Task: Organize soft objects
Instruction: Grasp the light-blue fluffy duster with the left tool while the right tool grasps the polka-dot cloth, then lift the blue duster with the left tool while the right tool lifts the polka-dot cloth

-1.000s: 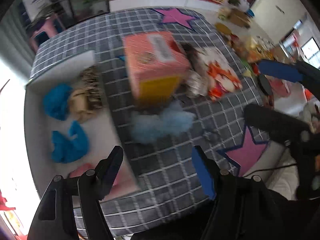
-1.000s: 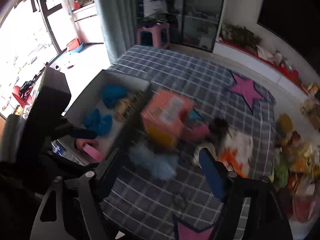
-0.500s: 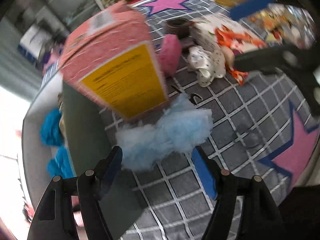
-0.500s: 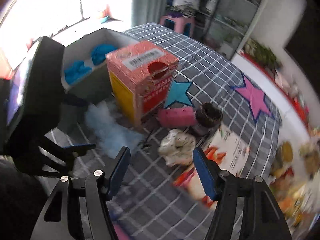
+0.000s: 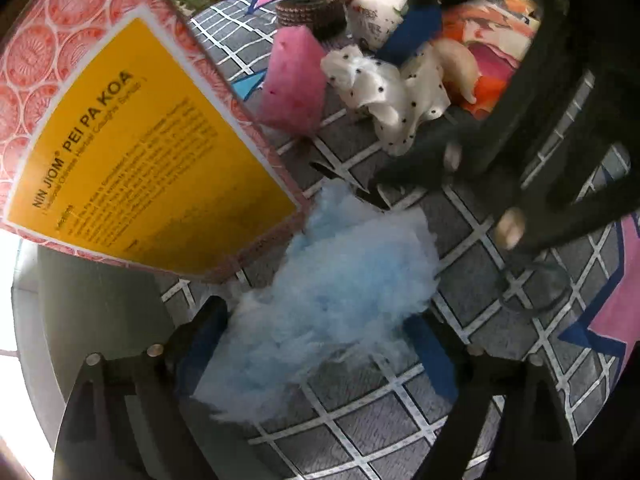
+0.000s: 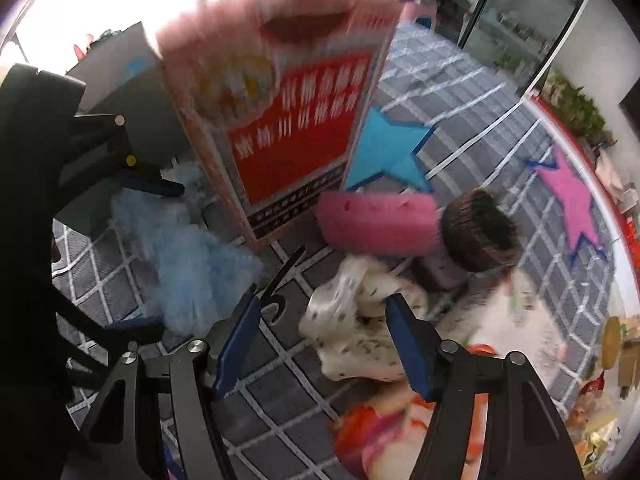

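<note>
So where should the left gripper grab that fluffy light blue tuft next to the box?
Take the fluffy light blue tuft across its thick middle, coming straight down from above. It lies flat and loose on the grey checked cloth, and the left gripper, jaws opening, already straddles it. Avoid the side by the pink and yellow carton, which crowds one edge.

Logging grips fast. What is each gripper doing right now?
Left gripper: jaws opening around the fluffy pale-blue fibre tuft, not clamped.
Right gripper: open over the white black-dotted fabric piece, holding nothing.
</note>
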`<act>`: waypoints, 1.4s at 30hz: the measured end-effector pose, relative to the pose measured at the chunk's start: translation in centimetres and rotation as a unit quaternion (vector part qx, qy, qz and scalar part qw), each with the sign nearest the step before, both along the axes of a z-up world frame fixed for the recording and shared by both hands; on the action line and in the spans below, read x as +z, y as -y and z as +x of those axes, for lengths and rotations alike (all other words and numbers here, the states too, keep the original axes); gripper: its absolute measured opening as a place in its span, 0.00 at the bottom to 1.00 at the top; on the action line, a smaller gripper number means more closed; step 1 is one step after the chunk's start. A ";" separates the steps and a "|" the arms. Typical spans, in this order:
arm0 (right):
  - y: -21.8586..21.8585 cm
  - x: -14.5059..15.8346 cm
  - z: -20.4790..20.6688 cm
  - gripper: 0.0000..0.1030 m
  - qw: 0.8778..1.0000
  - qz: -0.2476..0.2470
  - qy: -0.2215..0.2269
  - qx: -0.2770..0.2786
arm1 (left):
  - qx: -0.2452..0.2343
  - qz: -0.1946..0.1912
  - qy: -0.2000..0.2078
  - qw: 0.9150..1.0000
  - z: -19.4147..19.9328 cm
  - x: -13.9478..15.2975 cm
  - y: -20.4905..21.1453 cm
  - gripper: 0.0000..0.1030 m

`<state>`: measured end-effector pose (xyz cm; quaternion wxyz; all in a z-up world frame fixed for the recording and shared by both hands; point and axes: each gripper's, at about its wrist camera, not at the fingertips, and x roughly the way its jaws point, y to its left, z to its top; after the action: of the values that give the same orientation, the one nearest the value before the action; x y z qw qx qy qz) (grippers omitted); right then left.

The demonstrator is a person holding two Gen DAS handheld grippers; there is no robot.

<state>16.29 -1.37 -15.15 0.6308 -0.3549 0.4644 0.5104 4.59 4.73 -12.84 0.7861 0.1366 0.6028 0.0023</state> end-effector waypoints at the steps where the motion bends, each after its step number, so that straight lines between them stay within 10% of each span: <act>1: -0.2 -0.5 0.1 0.55 1.000 -0.004 -0.012 -0.002 | 0.003 -0.014 -0.006 1.000 0.1 0.1 -0.4 0.85; 2: -0.4 -0.8 0.2 0.20 1.000 -0.009 -0.028 -0.004 | 0.004 -0.021 -0.012 1.000 0.1 0.1 -0.5 0.73; 3: -0.4 -1.0 0.5 0.13 0.998 -0.017 -0.052 -0.016 | 0.007 -0.025 -0.016 1.000 0.0 0.3 -0.5 0.64; 4: -0.2 -0.5 0.6 0.13 0.997 -0.007 -0.068 -0.029 | 0.013 -0.023 -0.024 0.999 -0.2 0.6 -0.5 0.46; 8: 1.6 2.9 0.1 0.13 0.995 0.035 -0.079 -0.045 | 0.038 -0.057 -0.031 0.997 -1.5 2.1 -0.6 0.29; 21: 10.5 9.7 -1.5 0.13 0.972 0.083 -0.121 -0.185 | 0.071 -0.134 -0.044 0.987 -3.4 7.9 2.9 0.28; 34: 21.5 10.9 2.4 0.13 0.922 0.075 -0.084 -0.372 | -0.016 -0.154 -0.023 0.988 6.3 13.2 11.5 0.30; 42: 22.3 11.8 6.7 0.13 0.899 0.102 -0.055 -0.423 | 0.048 -0.140 -0.031 0.988 13.0 13.0 11.5 0.30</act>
<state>22.94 -23.65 -3.38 0.7932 -0.0299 0.5506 0.2584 17.58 -6.81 0.21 0.7772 -0.0041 0.6274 -0.0487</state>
